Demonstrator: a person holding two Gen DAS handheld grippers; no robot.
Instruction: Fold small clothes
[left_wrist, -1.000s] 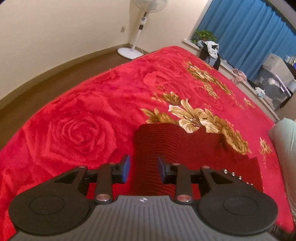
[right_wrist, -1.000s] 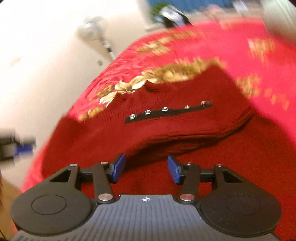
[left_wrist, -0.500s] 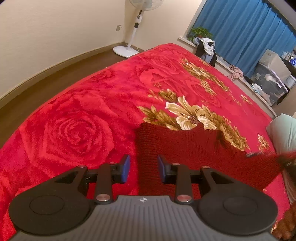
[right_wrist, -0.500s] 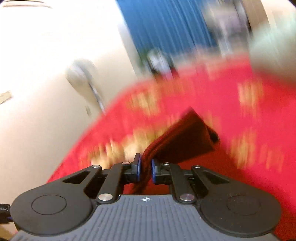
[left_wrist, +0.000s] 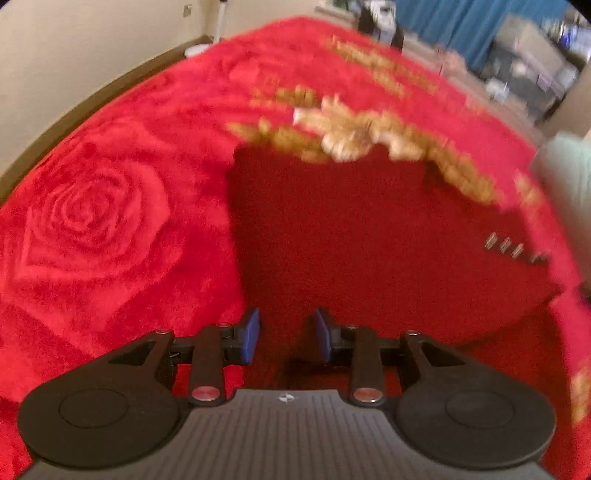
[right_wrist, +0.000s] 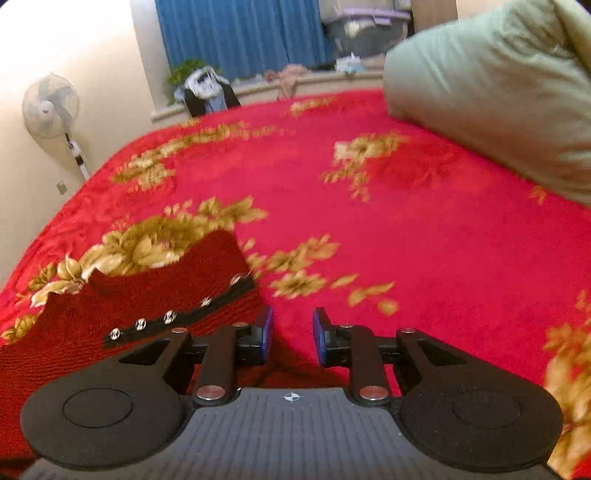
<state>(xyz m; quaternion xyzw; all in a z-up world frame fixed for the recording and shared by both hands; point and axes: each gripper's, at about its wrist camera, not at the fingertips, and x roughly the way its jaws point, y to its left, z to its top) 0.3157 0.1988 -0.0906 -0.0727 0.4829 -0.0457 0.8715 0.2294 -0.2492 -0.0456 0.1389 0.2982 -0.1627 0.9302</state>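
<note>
A dark red knit garment (left_wrist: 351, 240) lies folded and flat on the red rose blanket (left_wrist: 110, 206). A black strip of metal snaps (left_wrist: 513, 249) runs along its right side. My left gripper (left_wrist: 286, 334) hangs low over the garment's near left part. Its jaws are opening and the blue pads stand apart, pressing on nothing. In the right wrist view the garment (right_wrist: 166, 291) and its snap strip (right_wrist: 184, 314) lie to the left of my right gripper (right_wrist: 292, 334). That gripper's jaws are opening too, with only the blanket (right_wrist: 424, 240) showing past the gap.
A pale green pillow (right_wrist: 498, 92) fills the bed's far right. A standing fan (right_wrist: 50, 105) is by the wall at left. A pile of clothes (right_wrist: 205, 90) sits on the ledge under the blue curtain (right_wrist: 240, 33). Brown floor (left_wrist: 92, 99) borders the bed's left edge.
The right gripper, shut on a raised fold of the garment half a second ago, has let go and swung right. The left gripper has dropped closer to the garment, its pads a little wider.
</note>
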